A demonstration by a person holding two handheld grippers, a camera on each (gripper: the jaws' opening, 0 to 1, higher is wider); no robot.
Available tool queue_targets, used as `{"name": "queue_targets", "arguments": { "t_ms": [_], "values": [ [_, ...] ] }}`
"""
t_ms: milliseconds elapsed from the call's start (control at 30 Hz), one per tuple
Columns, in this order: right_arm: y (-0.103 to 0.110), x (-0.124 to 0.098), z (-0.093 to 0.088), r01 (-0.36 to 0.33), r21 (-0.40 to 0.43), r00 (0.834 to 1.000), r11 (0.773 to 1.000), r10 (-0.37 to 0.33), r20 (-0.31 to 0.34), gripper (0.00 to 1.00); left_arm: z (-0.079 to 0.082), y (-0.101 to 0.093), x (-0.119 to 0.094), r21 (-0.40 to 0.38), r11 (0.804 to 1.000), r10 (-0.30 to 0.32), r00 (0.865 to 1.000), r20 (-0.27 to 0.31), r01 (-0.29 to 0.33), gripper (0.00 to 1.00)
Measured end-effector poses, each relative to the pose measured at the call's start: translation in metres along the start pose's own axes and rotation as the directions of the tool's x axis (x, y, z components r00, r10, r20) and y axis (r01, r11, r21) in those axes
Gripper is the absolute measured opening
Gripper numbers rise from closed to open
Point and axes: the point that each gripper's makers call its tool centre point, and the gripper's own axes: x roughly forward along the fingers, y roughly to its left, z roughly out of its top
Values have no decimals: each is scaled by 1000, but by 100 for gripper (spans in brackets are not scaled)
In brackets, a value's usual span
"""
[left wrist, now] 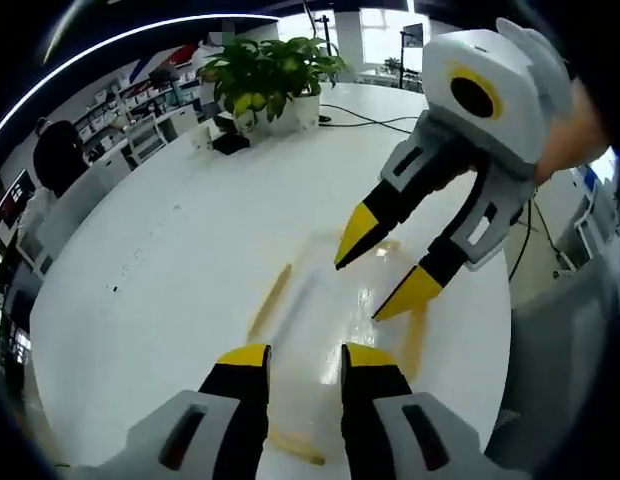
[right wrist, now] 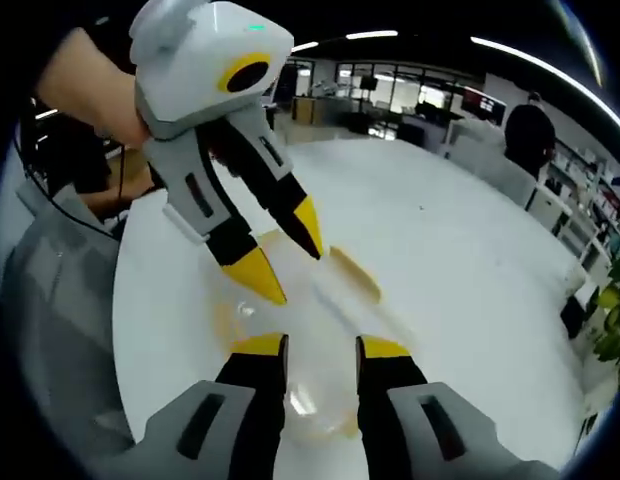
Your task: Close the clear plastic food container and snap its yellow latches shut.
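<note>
Yellow-tipped left gripper [left wrist: 304, 356] hangs parted over the clear container [left wrist: 335, 330], whose length runs away from it near the tabletop's [left wrist: 170, 250] edge. Opposite, the right gripper [left wrist: 383, 278] spreads over its far end.

Right gripper [right wrist: 321, 348] likewise gapes above the container [right wrist: 305, 330]; left gripper [right wrist: 286, 263] open beyond it.

Clear plastic food container [left wrist: 325, 320] lies flat on the white counter [left wrist: 170, 260], yellow latches [left wrist: 270, 298] along its sides (blurry, lid state unclear).
</note>
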Motion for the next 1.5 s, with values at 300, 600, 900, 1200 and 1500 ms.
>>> {"name": "queue_targets", "arguments": {
  "t_ms": [300,600,900,1200,1500],
  "values": [
    [16,-3,-1,-48,3,999,999,48,17,23,10,1,11,3,999,-51,999,-4,51,26],
    [27,-6,-4,-87,-21,996,996,87,25,29,13,1,12,62,993,-101,994,-34,103,29],
    [31,-6,-3,-106,-76,994,991,109,24,29,16,1,17,111,972,-195,975,-105,206,31],
    [36,-2,-7,-92,-230,996,969,89,-25,31,18,-1,21,83,953,-274,947,-169,290,37],
    [40,4,-8,-54,-318,998,947,47,-30,32,17,-3,23,49,936,-335,923,-191,350,39]
  ]
}}
